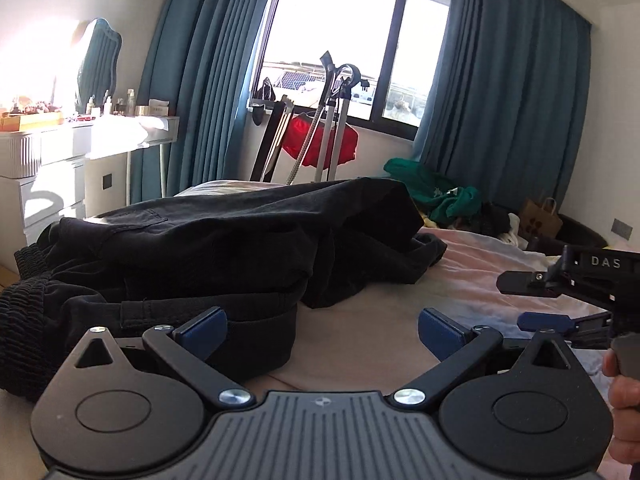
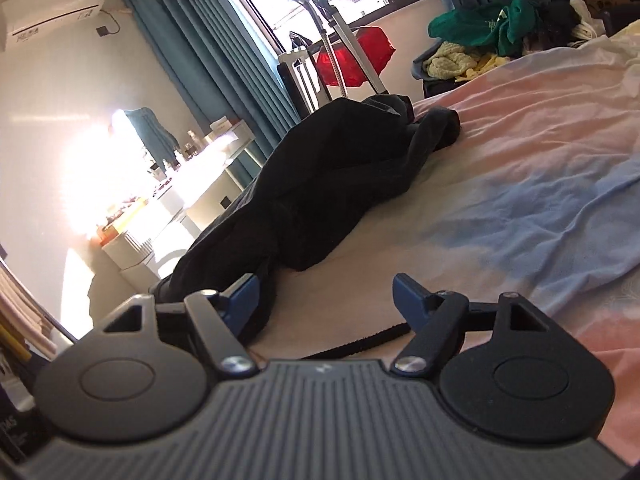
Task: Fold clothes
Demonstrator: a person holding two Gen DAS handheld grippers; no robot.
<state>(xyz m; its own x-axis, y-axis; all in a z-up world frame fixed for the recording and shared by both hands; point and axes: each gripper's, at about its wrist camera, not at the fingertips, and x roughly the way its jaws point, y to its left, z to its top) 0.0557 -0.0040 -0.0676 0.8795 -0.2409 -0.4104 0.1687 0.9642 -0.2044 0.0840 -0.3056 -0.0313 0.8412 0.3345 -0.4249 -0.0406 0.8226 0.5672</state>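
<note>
Black rumpled cloth trousers point(image 1: 224, 248) are spread in a heap along the bed, on its pale pink and blue sheet point(image 2: 520, 184). Beside their elastic waistband, the left tool point(image 1: 320, 330) is held spread, nothing pinched between its blue pads. The right tool point(image 2: 326, 300) is likewise held apart over the sheet, its left pad at the dark fabric's edge. Teal curtains point(image 1: 500, 80) are seen behind.

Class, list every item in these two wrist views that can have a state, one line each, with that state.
Left tongs: open, nothing between the pads.
Right tongs: open, gripping nothing.
Black garment: crumpled on the bed, not folded.
Green garment: bunched in a heap beyond the bed.
Curtains: drawn back from the window.
Bedsheet: wrinkled.
</note>
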